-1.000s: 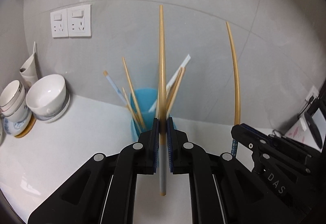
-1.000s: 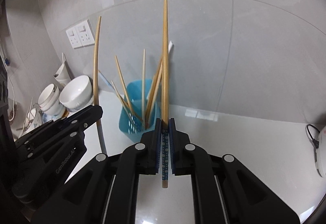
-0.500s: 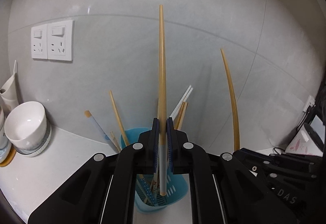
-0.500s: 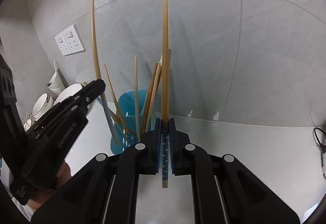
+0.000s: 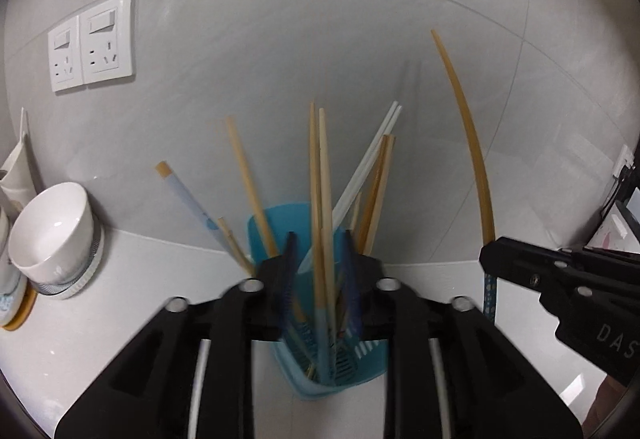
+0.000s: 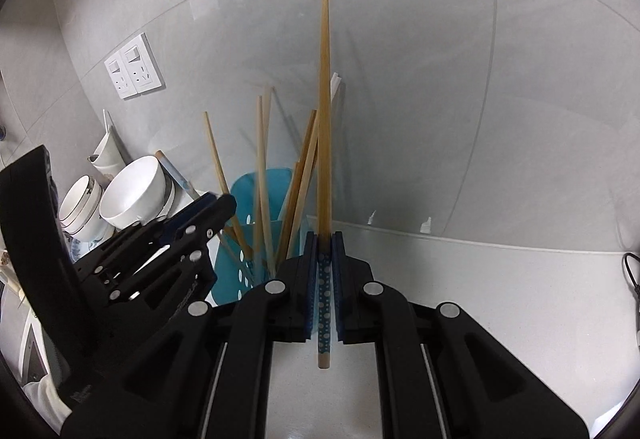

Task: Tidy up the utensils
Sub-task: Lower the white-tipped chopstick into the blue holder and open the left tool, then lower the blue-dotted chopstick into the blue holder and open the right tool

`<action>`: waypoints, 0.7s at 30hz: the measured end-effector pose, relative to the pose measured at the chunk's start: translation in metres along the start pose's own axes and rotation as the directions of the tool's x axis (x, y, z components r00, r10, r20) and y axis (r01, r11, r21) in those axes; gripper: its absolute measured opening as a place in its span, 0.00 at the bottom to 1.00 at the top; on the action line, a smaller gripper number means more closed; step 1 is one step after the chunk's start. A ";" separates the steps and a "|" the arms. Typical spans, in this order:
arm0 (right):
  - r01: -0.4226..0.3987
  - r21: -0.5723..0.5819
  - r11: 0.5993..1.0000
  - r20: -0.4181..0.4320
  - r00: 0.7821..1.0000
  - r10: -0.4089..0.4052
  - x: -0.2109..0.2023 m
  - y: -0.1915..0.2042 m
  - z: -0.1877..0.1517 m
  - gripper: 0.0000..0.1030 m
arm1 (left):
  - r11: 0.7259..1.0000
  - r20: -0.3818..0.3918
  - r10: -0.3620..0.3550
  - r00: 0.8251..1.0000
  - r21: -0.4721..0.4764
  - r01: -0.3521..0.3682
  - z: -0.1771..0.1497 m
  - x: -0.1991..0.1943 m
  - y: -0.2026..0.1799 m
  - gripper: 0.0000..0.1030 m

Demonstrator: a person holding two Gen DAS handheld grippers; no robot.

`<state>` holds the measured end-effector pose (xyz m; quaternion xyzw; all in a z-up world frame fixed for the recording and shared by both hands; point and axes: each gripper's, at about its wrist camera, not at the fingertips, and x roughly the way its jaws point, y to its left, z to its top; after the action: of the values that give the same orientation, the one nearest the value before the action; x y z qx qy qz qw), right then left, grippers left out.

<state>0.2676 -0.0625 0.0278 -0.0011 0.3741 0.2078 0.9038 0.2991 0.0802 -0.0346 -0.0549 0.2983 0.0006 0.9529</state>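
In the left wrist view my left gripper (image 5: pixel 320 263) hangs right over the blue slotted utensil holder (image 5: pixel 372 359), its jaws opening. A bamboo chopstick (image 5: pixel 325 199) with a pale blue end stands loose between the parted pads, its lower end down inside the holder among several other chopsticks. My right gripper (image 6: pixel 324 251) is shut on a bamboo chopstick (image 6: pixel 324 119) with a blue dotted end, held upright just right of the holder (image 6: pixel 256 191). The same gripper (image 5: pixel 560 279) and its chopstick (image 5: pixel 472 159) show at the right of the left wrist view.
Stacked white bowls (image 5: pixel 52 227) stand on the white counter at the left, below two wall sockets (image 5: pixel 92 43). A grey tiled wall runs close behind the holder. A black cable (image 6: pixel 630 271) lies at the counter's right edge.
My left gripper came down over the holder and its jaws parted; the chopstick it held slid down into the holder. The right gripper keeps its chopstick, a little lower than a second ago.
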 end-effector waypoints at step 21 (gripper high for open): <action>-0.153 -0.022 0.988 0.112 0.982 0.155 0.028 0.029 0.014 0.07 | 0.984 -0.117 0.180 0.977 0.007 -0.180 0.009 -0.034 0.043 0.94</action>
<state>0.2839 -0.0235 0.0231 0.0336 0.3195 0.2794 0.9048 0.2746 0.1245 -0.0126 -0.0296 0.3576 0.0841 0.9296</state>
